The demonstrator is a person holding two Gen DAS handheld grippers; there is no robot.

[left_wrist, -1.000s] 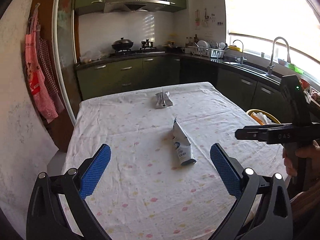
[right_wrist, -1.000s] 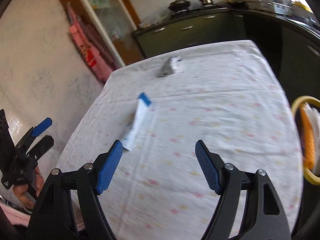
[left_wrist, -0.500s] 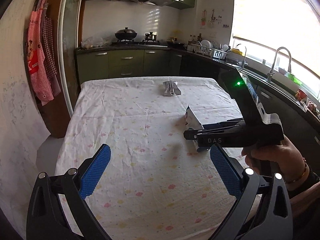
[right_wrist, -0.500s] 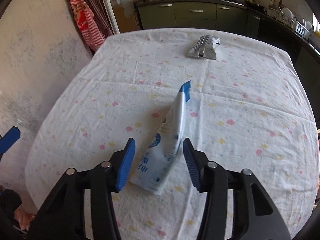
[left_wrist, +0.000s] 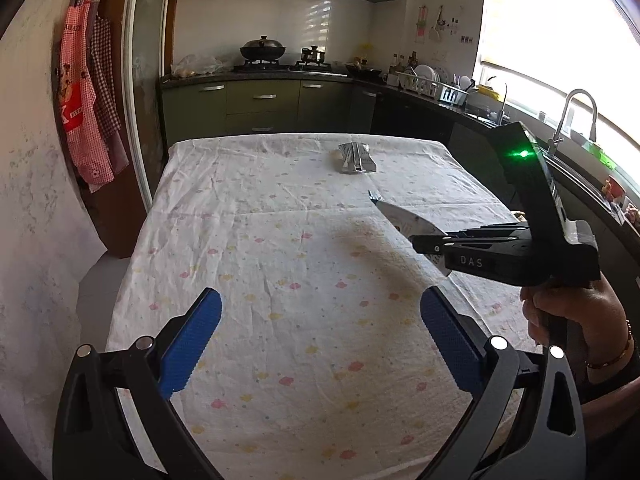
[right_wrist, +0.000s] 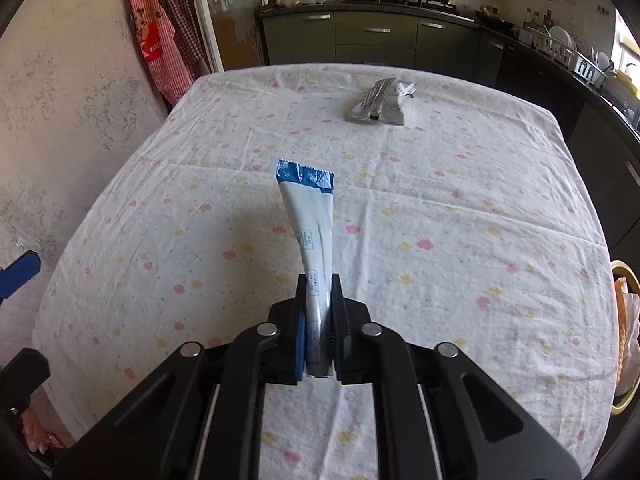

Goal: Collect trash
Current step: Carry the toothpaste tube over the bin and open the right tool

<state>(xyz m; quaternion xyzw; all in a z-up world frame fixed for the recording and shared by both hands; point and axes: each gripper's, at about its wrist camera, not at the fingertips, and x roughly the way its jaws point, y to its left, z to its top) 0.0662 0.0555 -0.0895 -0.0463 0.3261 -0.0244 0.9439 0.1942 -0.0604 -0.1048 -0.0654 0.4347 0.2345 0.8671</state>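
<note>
Now right gripper (right_wrist: 318,320) just closed, pinching white-blue wrapper (right_wrist: 312,216); left gripper (left_wrist: 320,340) open.

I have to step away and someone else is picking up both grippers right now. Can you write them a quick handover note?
Right gripper: its jaws have just been closing and are now shut on the white and blue wrapper, which sticks out forward over the table.
Left gripper: open, empty, over the near part of the table.
Silver wrapper: lying near the far end of the table, untouched.
Yellow-rimmed bin: beside the table's right edge, with some trash in it.
Done: first wrapper gripped.
Left: drop it in the bin, then fetch the silver wrapper.
</note>
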